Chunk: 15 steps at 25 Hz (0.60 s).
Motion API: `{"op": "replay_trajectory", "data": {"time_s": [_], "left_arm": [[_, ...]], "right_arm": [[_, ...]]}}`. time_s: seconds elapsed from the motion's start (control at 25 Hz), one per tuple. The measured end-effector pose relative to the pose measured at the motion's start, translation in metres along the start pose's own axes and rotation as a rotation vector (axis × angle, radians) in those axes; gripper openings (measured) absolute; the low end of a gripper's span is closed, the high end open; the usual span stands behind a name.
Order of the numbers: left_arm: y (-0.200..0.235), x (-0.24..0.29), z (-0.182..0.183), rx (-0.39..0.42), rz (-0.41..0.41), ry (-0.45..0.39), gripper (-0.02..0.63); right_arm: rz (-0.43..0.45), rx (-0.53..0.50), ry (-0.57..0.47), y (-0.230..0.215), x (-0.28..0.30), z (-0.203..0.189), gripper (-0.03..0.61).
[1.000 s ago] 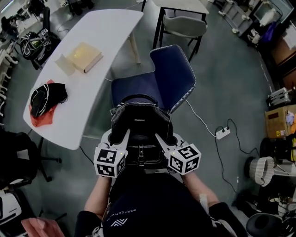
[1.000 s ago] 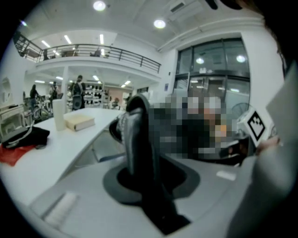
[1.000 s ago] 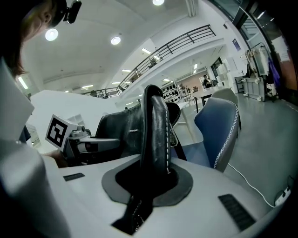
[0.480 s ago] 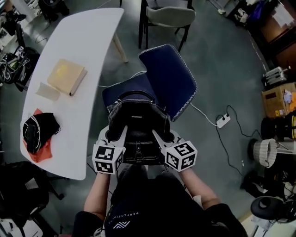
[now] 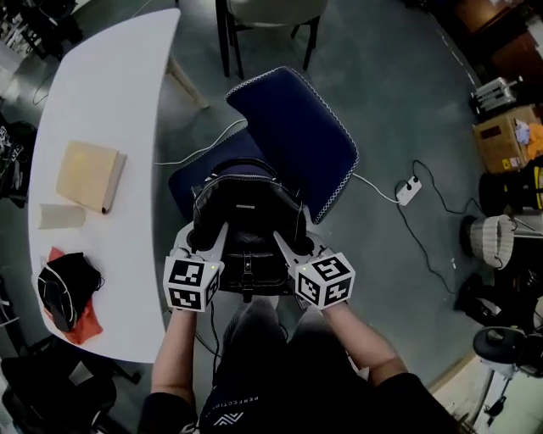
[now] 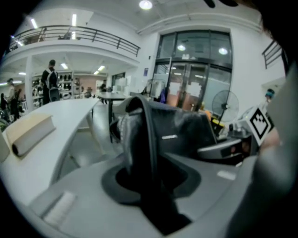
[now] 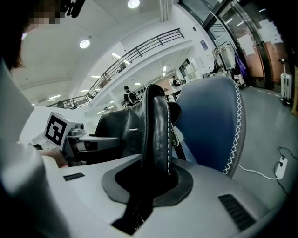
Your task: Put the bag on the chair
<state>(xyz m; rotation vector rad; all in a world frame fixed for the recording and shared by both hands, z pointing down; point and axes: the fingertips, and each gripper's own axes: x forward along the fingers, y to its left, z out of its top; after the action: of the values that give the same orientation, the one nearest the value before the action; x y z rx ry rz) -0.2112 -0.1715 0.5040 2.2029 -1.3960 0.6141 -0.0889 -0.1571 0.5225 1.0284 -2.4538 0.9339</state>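
A black leather bag hangs between my two grippers, over the front of the blue chair's seat. Behind it rises the chair's blue backrest with white stitching. My left gripper is shut on the bag's left side, and in the left gripper view a dark edge of the bag runs down between its jaws. On the bag's right side my right gripper is shut as well; the stitched black edge sits pinched in its jaws, with the backrest close behind. Whether the bag's bottom touches the seat is hidden.
A long white table stands left of the chair, with a tan book and a black bundle on red cloth. A second chair stands beyond. A power strip and its cable lie on the floor at right, near boxes.
Both grippers have carried the bag forward and lower, so it now covers more of the blue seat. The table and chair have shifted in the view as the head moved.
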Motion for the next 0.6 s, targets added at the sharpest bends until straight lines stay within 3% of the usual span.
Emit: {"op": "replay_trajectory", "data": {"time_s": [0.36, 0.6], "left_arm": [[0.013, 0.053, 0.000, 0.077, -0.080, 0.050, 0.123], [0.016, 0.086, 0.003, 0.184, -0.121, 0.083, 0.126]], "right_arm": [[-0.097, 0.078, -0.029, -0.034, 0.028, -0.008, 0.044], [-0.165, 0.143, -0.074, -0.055, 0.044, -0.015, 0.046]]}}
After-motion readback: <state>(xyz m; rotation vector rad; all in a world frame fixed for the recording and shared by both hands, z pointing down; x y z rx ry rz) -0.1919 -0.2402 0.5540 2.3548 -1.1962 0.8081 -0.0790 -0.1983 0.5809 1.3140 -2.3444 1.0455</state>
